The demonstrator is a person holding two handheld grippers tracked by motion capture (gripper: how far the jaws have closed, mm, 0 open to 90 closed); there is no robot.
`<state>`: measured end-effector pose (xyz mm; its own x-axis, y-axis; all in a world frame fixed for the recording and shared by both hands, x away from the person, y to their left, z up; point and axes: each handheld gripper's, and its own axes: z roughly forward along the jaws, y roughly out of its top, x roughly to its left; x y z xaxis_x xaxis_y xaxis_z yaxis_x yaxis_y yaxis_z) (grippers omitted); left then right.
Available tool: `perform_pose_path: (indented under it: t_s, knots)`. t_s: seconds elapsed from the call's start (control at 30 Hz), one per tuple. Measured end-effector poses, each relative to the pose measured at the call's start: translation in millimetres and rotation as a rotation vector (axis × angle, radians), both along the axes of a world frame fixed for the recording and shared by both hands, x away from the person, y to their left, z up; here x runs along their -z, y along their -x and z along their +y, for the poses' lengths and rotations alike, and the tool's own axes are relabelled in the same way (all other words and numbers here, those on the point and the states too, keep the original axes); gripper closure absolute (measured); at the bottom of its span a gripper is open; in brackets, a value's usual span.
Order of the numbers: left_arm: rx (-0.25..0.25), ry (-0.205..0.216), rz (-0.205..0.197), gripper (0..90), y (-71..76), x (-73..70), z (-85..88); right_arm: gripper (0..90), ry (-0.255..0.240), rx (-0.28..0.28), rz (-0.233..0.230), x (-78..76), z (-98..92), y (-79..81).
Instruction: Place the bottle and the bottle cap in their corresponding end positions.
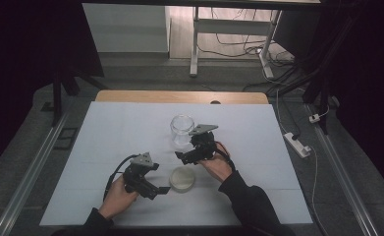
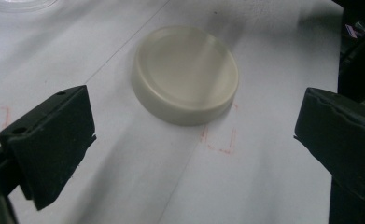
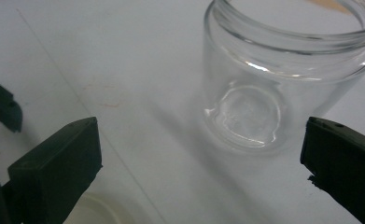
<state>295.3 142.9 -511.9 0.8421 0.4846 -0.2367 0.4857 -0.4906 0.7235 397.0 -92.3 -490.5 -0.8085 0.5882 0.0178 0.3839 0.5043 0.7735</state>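
Observation:
A clear glass jar (image 1: 182,130) (image 3: 283,70) stands upright and open-mouthed on the white table cover (image 1: 121,128). A round cream lid (image 1: 182,178) (image 2: 187,74) lies flat on the cover, nearer the person. My left gripper (image 1: 161,189) (image 2: 196,135) is open, its jaws spread wide just short of the lid, nothing between them. My right gripper (image 1: 183,156) (image 3: 201,158) is open too, low over the cover between lid and jar, pointing at the jar's base without touching it. The lid's edge (image 3: 96,212) shows below the right gripper's left jaw.
Faint red pen marks (image 2: 220,140) sit on the cover beside the lid. The wooden table edge (image 1: 179,96) runs along the far side. On the floor to the right lie a power strip (image 1: 297,144) and cables; a white desk frame (image 1: 195,44) stands beyond.

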Motion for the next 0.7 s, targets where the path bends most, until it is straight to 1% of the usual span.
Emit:
perform_pose_path:
  t_s: [0.13,0.4,0.7]
  knots:
    - [-0.012,0.0,0.006,0.0,3.7,-0.2,5.6,0.0,0.001,-0.012,-0.001,-2.2,-3.4,8.2]
    - [-0.037,0.0,0.006,0.0,11.4,-1.2,19.0,0.0,-0.035,-0.015,0.017,-6.1,-17.5,22.6]
    - [-0.07,0.0,0.003,0.0,22.6,-1.9,35.4,0.0,-0.036,-0.021,0.017,-5.5,-31.6,40.1]
